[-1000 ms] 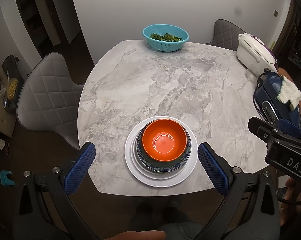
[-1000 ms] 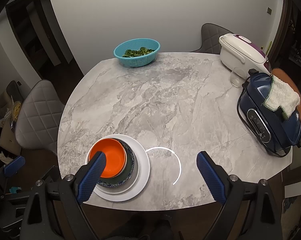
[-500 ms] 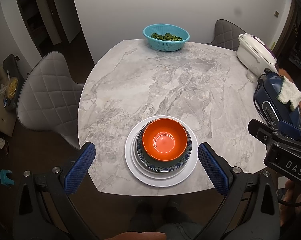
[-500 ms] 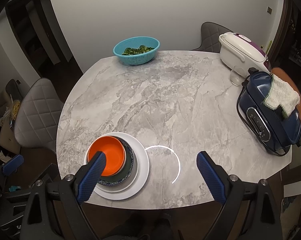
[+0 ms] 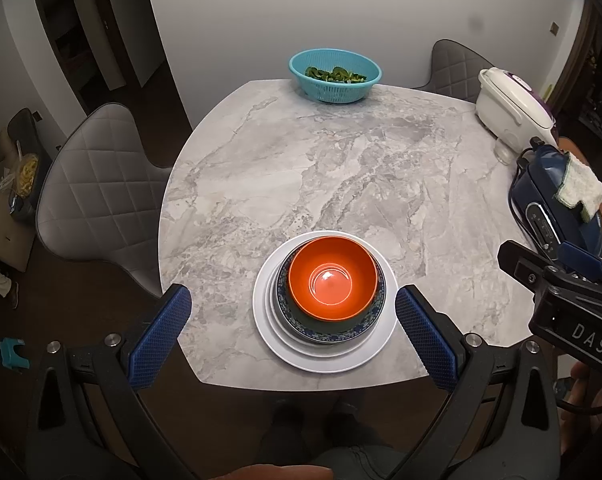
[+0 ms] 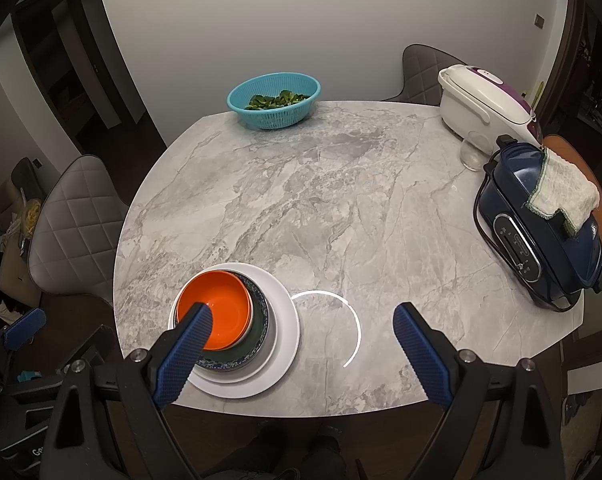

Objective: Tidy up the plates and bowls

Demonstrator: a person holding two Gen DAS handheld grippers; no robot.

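An orange bowl point(image 5: 332, 278) sits in a dark blue patterned bowl point(image 5: 369, 316), on a small white plate and a large white plate point(image 5: 325, 356), stacked near the marble table's front edge. The stack also shows in the right wrist view, with the orange bowl point(image 6: 221, 304) on the large white plate point(image 6: 285, 320). My left gripper point(image 5: 293, 332) is open and empty, held above and in front of the stack. My right gripper point(image 6: 301, 340) is open and empty, to the right of the stack; its left finger overlaps the orange bowl in the image.
A teal colander of greens point(image 5: 335, 76) stands at the far edge. A white rice cooker point(image 6: 481, 100), a glass point(image 6: 471, 156) and a blue cooker with a cloth on it point(image 6: 541, 232) line the right side. Grey chairs point(image 5: 97, 184) stand around the marble table point(image 5: 341, 168).
Both grippers have barely drifted; the stack sits slightly higher in the right wrist view. Nothing was grasped or released.
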